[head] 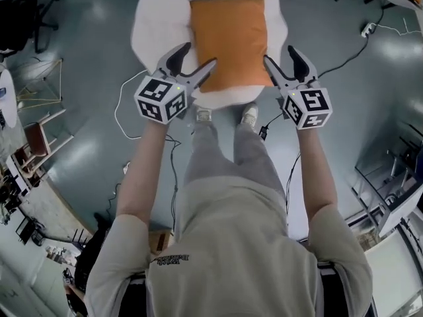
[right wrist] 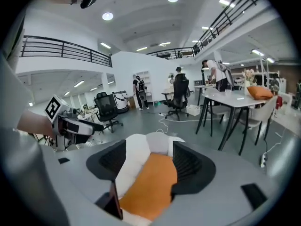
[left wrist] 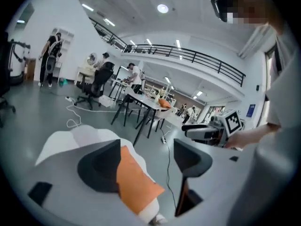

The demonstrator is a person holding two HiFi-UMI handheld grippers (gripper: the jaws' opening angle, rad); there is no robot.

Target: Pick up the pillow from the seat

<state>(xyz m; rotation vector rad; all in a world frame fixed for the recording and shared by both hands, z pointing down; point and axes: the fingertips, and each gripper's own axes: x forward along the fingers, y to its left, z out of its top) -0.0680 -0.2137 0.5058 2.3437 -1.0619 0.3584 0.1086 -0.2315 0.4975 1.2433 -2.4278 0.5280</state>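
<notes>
An orange pillow (head: 228, 41) lies flat on a round, white, fluffy seat (head: 155, 25) just ahead of my feet. My left gripper (head: 195, 61) is at the pillow's near left corner, jaws apart, with its inner jaw over that corner. In the left gripper view the pillow (left wrist: 136, 178) shows below the wide gap of the left gripper (left wrist: 146, 147). My right gripper (head: 281, 59) is at the pillow's right edge, also open. Its own view has the pillow (right wrist: 150, 182) and the seat (right wrist: 134, 159) beneath the spread jaws of the right gripper (right wrist: 149, 149).
Cables (head: 122, 104) run over the grey floor by the seat, and a power strip (head: 368, 28) lies at the far right. Tables (right wrist: 235, 100) and office chairs (right wrist: 178, 95) stand beyond. Several people are far off in the hall.
</notes>
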